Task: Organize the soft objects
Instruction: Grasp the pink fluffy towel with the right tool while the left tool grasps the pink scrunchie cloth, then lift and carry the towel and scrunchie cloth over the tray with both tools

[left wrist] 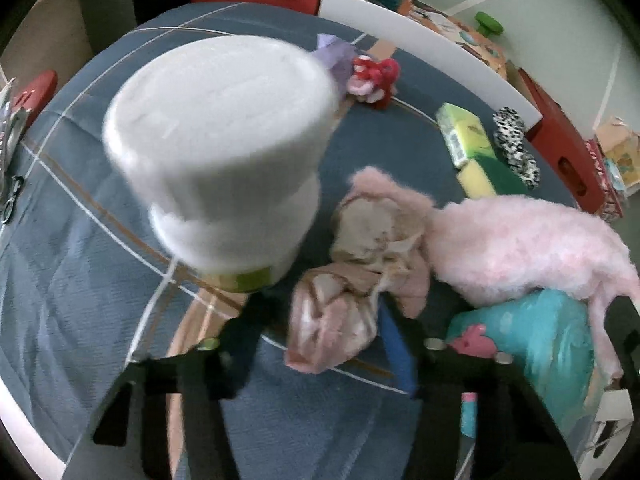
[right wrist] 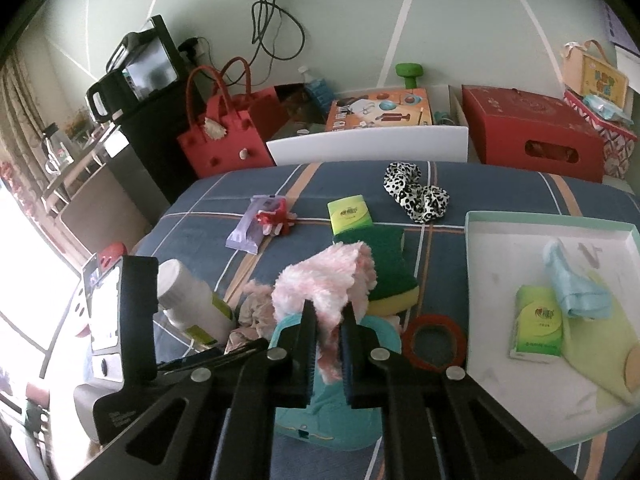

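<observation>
Your right gripper [right wrist: 328, 320] is pinching the pink fluffy cloth [right wrist: 324, 280] between its fingers, the cloth bunching above them and trailing below, just over the teal pouch [right wrist: 332, 412]. You are carrying it well if you are keeping the pinch firm and lifting the tail clear of the pouch and the red ring [right wrist: 434, 342] before swinging right toward the white tray [right wrist: 500, 216], where a tissue pack [right wrist: 536, 322] and blue cloth [right wrist: 576, 288] are already lying. Your left gripper [left wrist: 320, 320] is holding the white bottle [left wrist: 224, 152] by its base, jaws closed on it, beside the crumpled beige cloth [left wrist: 372, 232].
</observation>
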A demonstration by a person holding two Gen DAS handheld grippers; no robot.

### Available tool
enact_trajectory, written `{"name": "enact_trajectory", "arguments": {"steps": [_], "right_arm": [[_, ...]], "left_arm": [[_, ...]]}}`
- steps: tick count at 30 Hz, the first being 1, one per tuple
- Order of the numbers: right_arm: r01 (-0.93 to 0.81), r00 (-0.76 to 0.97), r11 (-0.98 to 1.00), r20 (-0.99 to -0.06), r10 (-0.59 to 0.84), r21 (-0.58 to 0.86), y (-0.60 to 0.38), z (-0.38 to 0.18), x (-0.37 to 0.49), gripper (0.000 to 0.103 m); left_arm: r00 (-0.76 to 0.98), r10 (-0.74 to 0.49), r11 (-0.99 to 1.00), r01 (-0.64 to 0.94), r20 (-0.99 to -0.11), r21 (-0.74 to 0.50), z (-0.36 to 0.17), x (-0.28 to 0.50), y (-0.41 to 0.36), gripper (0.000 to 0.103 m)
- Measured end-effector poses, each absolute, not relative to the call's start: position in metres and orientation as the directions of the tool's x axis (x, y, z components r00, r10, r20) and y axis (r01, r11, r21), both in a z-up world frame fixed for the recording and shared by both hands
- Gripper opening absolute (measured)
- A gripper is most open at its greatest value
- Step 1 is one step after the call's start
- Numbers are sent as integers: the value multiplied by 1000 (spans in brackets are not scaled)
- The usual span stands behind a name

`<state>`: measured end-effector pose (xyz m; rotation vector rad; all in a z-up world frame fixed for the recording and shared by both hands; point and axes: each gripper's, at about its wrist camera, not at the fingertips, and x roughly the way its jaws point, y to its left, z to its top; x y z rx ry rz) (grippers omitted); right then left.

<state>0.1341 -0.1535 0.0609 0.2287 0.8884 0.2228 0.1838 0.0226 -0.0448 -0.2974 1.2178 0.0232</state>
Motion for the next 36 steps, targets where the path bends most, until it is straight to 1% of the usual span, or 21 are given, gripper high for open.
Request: {"name": "enact_trajectory", "arguments": {"steps": [1,3,4,6,9,14,22,30,36], "right_arm": [[-96,610,953,-739,286,289,-153,61,134,11],[-97,609,952,-740,287,290,-153,60,134,11],[-98,608,952,-740,288,290,-153,61,134,11],[-100,607,952,-740,289,290,-153,61,135,11],[-106,610,950,-736,294,292,-152,62,134,8],[-131,622,946,-718,312,297,-150,67,131,7],[-155,648,934,-681,341,321,-149,76,126,7],[-166,695,921,-621,363,352,-157,92,120,7],[-155,755,914,-551,355,376,-171,113,109,7]], "left_arm": [[350,-150,961,-167,-925,-219,-45,185,20,44],[350,-164,961,-153,-922,-229,-44,186,17,33],[351,-177,959,-149,-920,-242,-44,186,16,31],[353,-199,953,-146,-914,-264,-42,186,13,21],[364,-211,952,-134,-907,-275,-39,185,9,16],[412,-220,949,-121,-884,-293,-30,176,7,15],[518,-236,942,-86,-822,-325,5,161,17,15],[636,-237,933,-61,-734,-354,44,140,25,15],[709,-230,933,-34,-667,-358,66,131,26,15]]}}
